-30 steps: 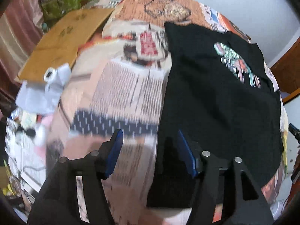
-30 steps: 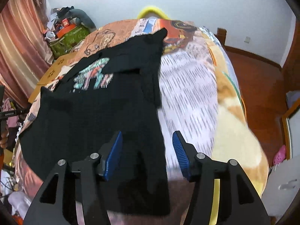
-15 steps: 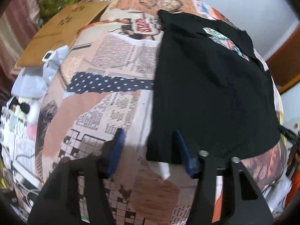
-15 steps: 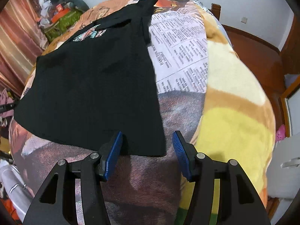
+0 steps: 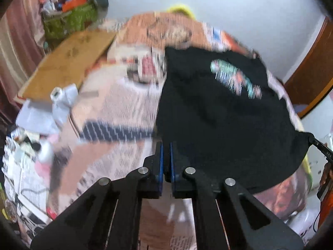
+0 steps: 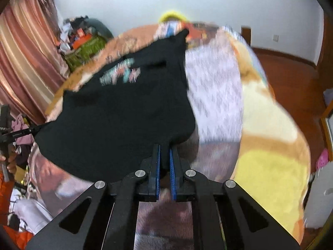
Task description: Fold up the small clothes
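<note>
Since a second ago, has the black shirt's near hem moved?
Yes. The black shirt hem now hangs lifted off the bedspread, pinched in the shut right gripper and left gripper; earlier it lay flat.

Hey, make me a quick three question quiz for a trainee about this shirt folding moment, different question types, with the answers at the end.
1. True or false: the left tool is shut on the near hem corner of the black T-shirt.
2. Multiple choice: the right tool grips the shirt at A) the collar, B) a near hem corner, C) a sleeve.
3. Fill in: the shirt's coloured print faces ____.

Key: 1 true. 2 B. 3 up; it shows in both wrist views, on the far half of the shirt above the bedspread.
</note>
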Action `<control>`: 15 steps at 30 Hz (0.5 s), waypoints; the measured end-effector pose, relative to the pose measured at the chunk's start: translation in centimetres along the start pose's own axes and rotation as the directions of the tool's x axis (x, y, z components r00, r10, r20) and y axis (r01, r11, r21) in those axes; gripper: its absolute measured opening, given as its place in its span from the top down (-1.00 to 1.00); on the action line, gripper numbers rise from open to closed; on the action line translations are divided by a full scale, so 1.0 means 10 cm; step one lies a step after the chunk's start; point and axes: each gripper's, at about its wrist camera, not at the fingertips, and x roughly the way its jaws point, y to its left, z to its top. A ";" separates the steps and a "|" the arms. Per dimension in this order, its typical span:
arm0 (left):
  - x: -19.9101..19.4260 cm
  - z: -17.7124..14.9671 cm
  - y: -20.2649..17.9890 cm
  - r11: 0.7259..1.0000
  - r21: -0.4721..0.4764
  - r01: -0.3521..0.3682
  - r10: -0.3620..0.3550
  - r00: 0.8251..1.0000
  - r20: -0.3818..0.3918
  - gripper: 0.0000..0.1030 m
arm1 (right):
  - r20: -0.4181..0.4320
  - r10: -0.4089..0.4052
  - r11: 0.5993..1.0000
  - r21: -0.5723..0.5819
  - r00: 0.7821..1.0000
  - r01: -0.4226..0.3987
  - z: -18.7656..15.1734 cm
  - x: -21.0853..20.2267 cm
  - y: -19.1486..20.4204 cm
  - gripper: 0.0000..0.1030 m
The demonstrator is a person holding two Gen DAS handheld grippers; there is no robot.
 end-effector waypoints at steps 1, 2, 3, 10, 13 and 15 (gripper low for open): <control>-0.08 0.10 -0.02 1.000 0.001 0.003 -0.003 1.000 0.030 0.90 | 0.018 0.006 1.000 0.001 1.000 -0.006 0.06 -0.03 0.02 0.87; -0.15 0.19 -0.05 1.000 0.001 0.012 -0.012 0.998 0.059 0.90 | 0.044 0.015 1.000 0.002 0.999 -0.016 0.14 -0.08 0.03 0.87; -0.21 0.28 -0.09 1.000 0.003 0.018 -0.018 0.996 0.084 0.90 | 0.071 0.024 1.000 0.000 0.997 -0.024 0.24 -0.13 0.06 0.87; -0.51 1.02 -0.37 0.999 0.040 -0.002 -0.007 0.974 0.228 0.90 | 0.218 0.059 0.997 -0.054 0.974 -0.049 0.86 -0.32 0.25 0.87; -0.54 1.33 -0.44 0.999 0.040 -0.024 0.012 0.962 0.274 0.90 | 0.260 0.050 0.995 -0.094 0.964 -0.026 1.16 -0.34 0.32 0.87; -0.49 1.55 -0.45 0.999 0.028 -0.036 0.026 0.957 0.291 0.90 | 0.272 0.035 0.994 -0.108 0.962 -0.005 1.33 -0.30 0.32 0.87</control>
